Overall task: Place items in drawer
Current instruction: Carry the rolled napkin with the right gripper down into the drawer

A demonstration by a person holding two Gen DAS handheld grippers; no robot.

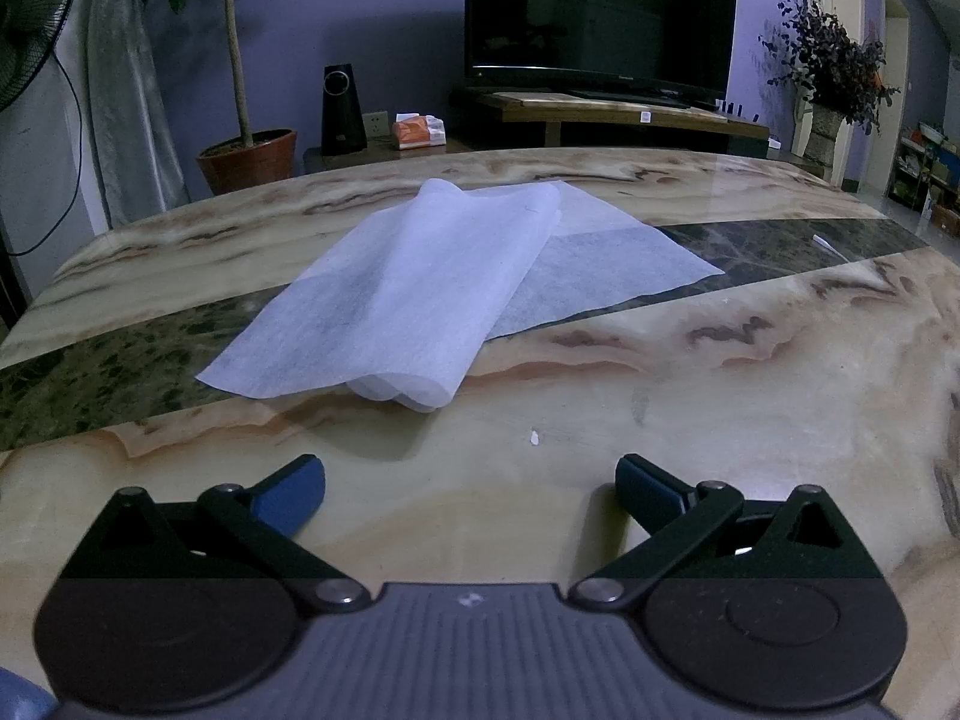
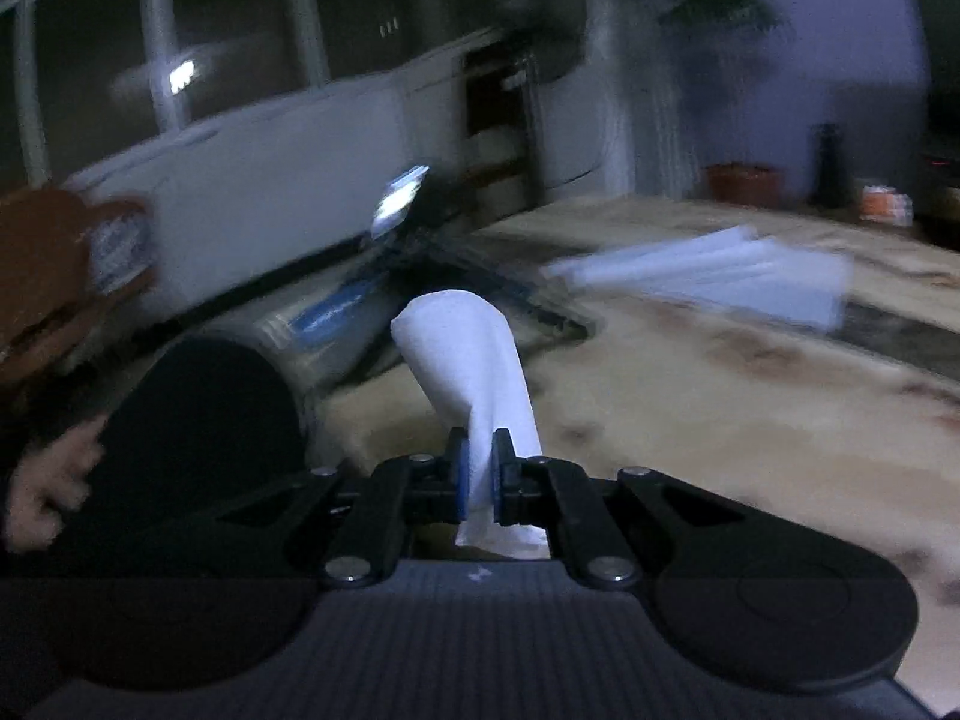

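- Your right hand-held gripper (image 2: 478, 474) is clamped tight on one white cloth sheet (image 2: 465, 354). The sheet is pinched low down between the blue pads (image 2: 461, 474); its rolled upper part stands up ahead of the fingers and a short tail hangs below them.
- Your left hand-held gripper (image 1: 471, 489) stands wide open with nothing between its fingers, low over the marble counter (image 1: 660, 408) and just short of the stack.
- The stack of white sheets (image 1: 420, 294) lies on the counter across the dark green stripe, its top layer folded over and lifted at the far edge. So more sheets remain to be moved.
- The right wrist view is smeared with motion blur, so read it with care. Beyond the held sheet you can make out a dark-framed, clear-sided shape (image 2: 420, 276) at the counter's edge. It may be the drawer, but I cannot tell, nor whether it is open or what lies in it.
- Judged from this: one sheet is picked up and in the air, not yet put away. Nothing in either view shows an item already inside a drawer.
- Left to do, as it looks: carry this sheet to the drawer, let it go inside, then come back for the stack on the counter.
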